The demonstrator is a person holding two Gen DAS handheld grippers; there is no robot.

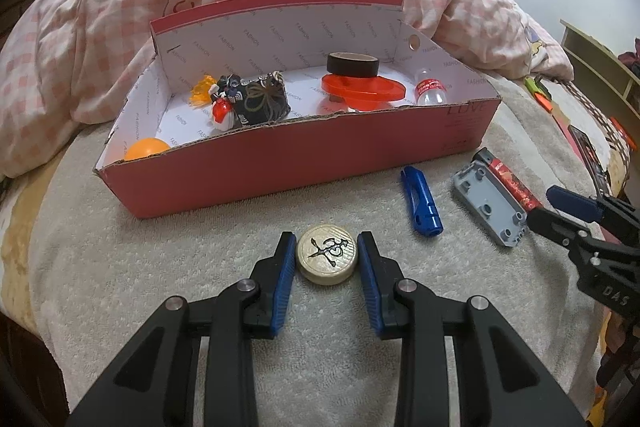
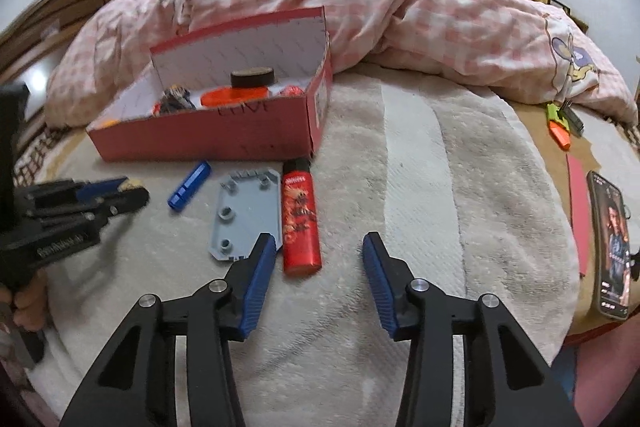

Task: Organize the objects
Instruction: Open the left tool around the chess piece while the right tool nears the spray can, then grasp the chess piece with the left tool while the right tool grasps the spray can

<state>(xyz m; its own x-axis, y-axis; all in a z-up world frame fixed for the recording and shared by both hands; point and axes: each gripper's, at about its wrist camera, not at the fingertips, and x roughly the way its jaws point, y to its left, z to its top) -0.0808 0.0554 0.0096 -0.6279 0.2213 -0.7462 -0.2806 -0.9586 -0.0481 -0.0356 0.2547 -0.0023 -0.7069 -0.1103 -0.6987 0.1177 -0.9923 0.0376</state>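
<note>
Setting: bed [image 1: 240,227] covered by grey towel; red box [image 1: 280,163] near quilt [image 1: 100,39].
Task stage: judged partly done; several items boxed, four still out on the towel.
Already in box: orange ball [image 1: 146,149], dark pouch [image 1: 262,99], small figure [image 1: 222,109], orange lid [image 1: 362,89], tape roll [image 1: 353,63] on top of lid, small bottle [image 1: 430,89].
Still outside: chess piece [image 1: 326,254], blue tube [image 1: 422,201], grey plate [image 1: 490,205], red can [image 2: 300,217].
Left gripper [image 1: 326,255]: jaws spread, one pad on each side of chess piece, just beside its rim; contact not confirmed, piece lying flat on towel in front of box.
Right gripper [image 2: 320,259]: jaws wide apart, holding nothing; low over towel, red can just beside the left pad, grey plate touching can on its far side.
Step in hand: judged as closing on chess piece for transfer to box.
Remaining: chess piece, blue tube, grey plate, red can to be boxed.
Off-task: phone [image 2: 612,247] at bed edge, well apart from box.
</note>
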